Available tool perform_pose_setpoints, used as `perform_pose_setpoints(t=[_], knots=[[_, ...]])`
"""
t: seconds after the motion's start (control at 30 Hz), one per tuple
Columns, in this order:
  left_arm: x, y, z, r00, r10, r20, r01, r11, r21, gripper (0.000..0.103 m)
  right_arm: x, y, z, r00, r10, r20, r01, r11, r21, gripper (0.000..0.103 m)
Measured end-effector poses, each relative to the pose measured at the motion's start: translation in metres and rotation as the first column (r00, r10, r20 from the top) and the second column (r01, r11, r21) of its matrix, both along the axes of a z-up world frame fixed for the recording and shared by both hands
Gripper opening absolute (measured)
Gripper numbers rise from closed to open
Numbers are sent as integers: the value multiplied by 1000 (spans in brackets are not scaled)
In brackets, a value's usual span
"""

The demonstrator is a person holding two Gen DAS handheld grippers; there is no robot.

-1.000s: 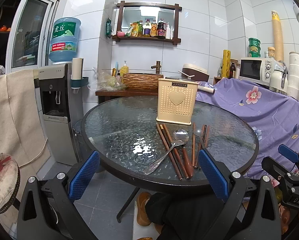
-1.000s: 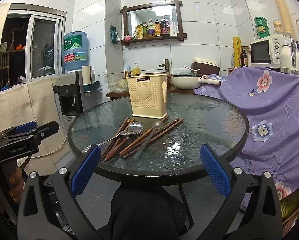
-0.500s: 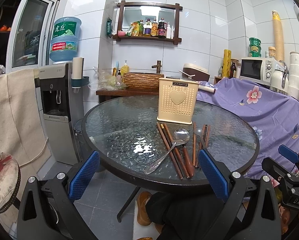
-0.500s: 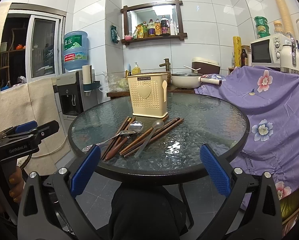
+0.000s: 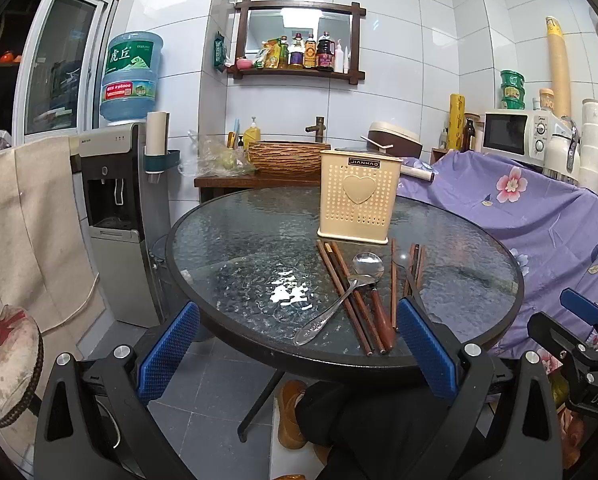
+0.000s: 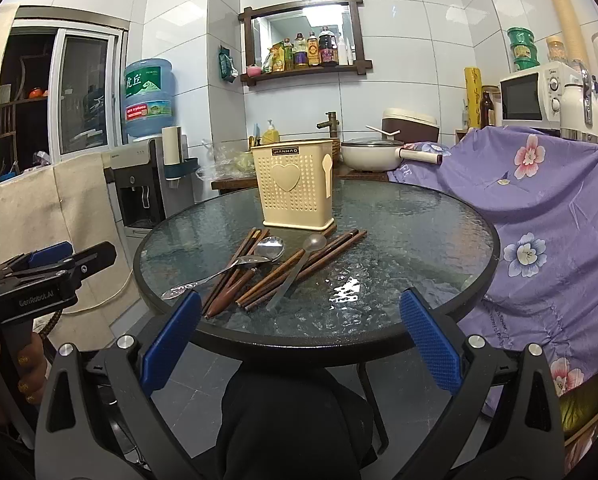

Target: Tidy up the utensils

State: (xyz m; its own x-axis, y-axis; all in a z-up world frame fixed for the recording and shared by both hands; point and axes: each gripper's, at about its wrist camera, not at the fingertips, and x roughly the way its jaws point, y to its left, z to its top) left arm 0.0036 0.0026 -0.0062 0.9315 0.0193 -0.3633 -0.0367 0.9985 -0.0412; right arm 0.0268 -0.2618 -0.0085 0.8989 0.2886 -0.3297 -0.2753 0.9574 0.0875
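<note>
Utensils [image 5: 363,292] flat on table [image 5: 235,240], handles toward table's near edge.

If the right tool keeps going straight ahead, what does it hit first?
Probably the near rim of the glass table, or, if it clears that, the chopsticks lying in front of the utensil holder. Depth is unclear.

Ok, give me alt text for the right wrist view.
Chopsticks and two spoons lie loose on a round glass table, in front of an upright cream holder. The right gripper is open and empty short of the table.
</note>
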Motion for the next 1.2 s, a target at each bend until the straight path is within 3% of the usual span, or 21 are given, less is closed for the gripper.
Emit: perform_pose_setpoints(t=[0.53, 0.63, 0.8, 0.93, 1.07, 1.2], knots=[[27, -1, -11, 999, -1, -39, 3, 999, 53, 97, 24, 1, -4, 1000, -20, -24, 19, 999, -40, 98], [42, 3, -17, 996, -25, -88, 28, 999, 36, 97, 47, -4, -5, 997, -26, -73, 23, 999, -43, 98], [74, 20, -26, 980, -93, -176, 81, 994, -77, 97, 95, -16, -11, 979, -73, -191, 58, 995, -83, 98], [95, 22, -27, 973, -118, -196, 104, 991, -83, 96, 130, -21, -15, 961, -64, -269, 40, 995, -94, 98], [111, 13, -25, 961, -183, -206, 173, 983, -66, 91, 152, -14, -13, 950, -1, -313, -24, 997, -75, 98], [129, -6, -27, 926, -284, -250, 285, 958, -35, 77, 172, 7, -12, 938, 84, -337, -126, 986, -105, 88]])
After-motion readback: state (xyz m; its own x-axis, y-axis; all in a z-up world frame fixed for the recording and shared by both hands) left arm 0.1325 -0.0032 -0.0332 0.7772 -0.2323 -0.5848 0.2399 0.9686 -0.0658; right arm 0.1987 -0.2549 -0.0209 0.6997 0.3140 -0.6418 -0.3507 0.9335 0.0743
